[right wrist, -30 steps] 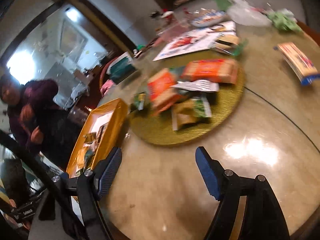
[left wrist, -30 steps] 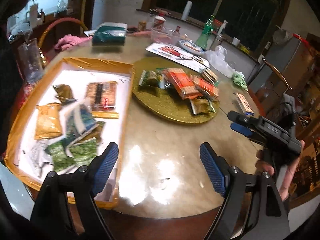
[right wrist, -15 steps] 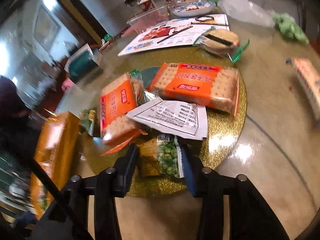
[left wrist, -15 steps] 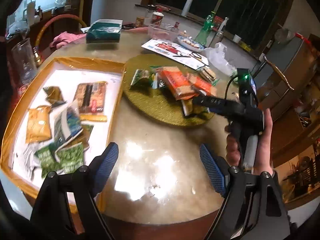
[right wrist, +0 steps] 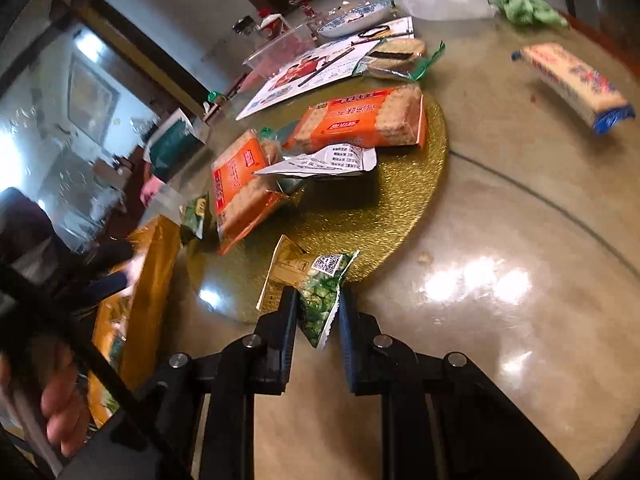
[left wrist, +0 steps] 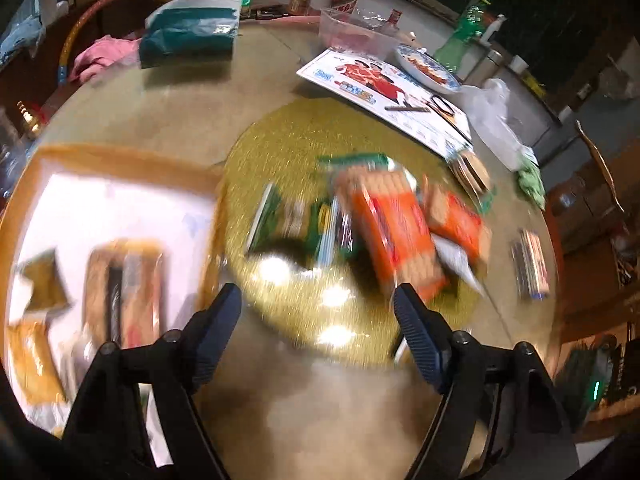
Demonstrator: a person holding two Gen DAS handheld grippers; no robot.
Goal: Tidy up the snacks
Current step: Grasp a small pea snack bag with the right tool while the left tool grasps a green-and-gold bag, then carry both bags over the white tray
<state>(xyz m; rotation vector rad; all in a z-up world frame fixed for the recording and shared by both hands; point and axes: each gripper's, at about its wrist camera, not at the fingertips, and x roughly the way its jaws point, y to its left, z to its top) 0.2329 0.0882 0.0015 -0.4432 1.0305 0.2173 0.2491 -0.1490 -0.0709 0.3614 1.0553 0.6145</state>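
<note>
Glossy beige round table (right wrist: 500,208), gold glitter round board (right wrist: 400,208) mid-scene. Right gripper (right wrist: 318,312) has just been closing, now pinching small green snack packet (right wrist: 320,300) at board's near edge. Left gripper (left wrist: 316,320) has narrowed slightly, still wide, empty. Step: pick-up; next, lift and carry left to orange-rimmed tray (right wrist: 156,264).

The right gripper (right wrist: 318,312) has just closed to a pinch; the left gripper (left wrist: 318,336) gapes wide.

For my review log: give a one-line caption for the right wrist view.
Right tongs, just closed, pinch a green snack packet at the near edge of the gold round board stacked with orange cracker packs.
</note>
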